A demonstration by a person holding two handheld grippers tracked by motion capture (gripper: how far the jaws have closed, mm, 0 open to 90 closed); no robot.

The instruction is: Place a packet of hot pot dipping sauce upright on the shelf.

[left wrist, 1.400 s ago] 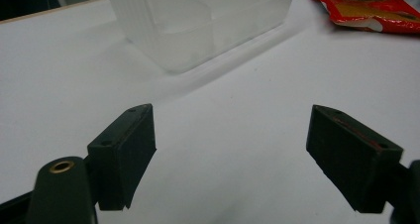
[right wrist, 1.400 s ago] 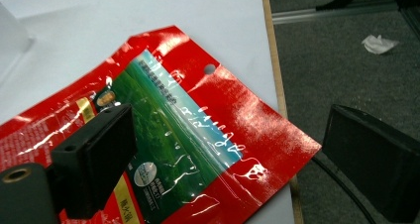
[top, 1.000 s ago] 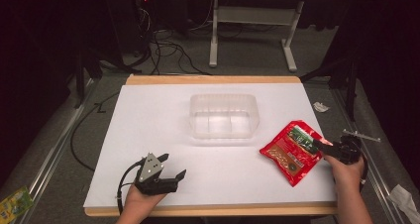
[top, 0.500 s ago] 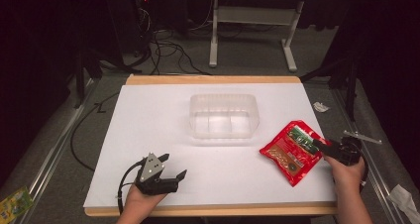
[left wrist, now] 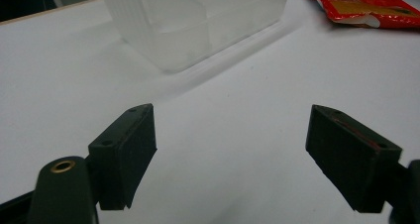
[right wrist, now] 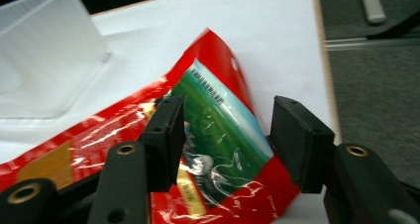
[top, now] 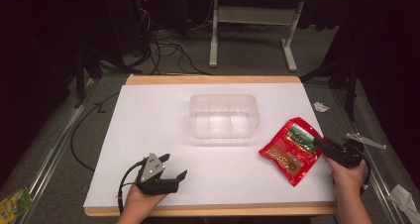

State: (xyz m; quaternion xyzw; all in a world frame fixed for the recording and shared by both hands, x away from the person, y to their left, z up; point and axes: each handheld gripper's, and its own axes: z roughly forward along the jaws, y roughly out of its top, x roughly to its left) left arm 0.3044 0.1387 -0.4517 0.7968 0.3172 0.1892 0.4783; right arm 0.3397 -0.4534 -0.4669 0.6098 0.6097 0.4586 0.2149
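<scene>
A red snack packet (top: 289, 152) with a green label lies on the white table (top: 148, 135) at the right, beside a clear plastic container (top: 224, 116) with inner compartments. My right gripper (top: 318, 141) reaches the packet's right edge. In the right gripper view its jaws (right wrist: 228, 135) stand apart, astride the raised green end of the packet (right wrist: 218, 105). My left gripper (top: 174, 166) rests near the front left edge, open with nothing between its fingers (left wrist: 228, 154). It faces the container (left wrist: 198, 21) and the packet (left wrist: 366, 3) farther off.
The container (right wrist: 44, 60) stands at mid table, left of the packet. Cables and a white desk frame (top: 252, 16) lie on the floor beyond the table. Scraps of wrapper lie on the floor at the right (top: 321, 106) and at the front left (top: 15, 204).
</scene>
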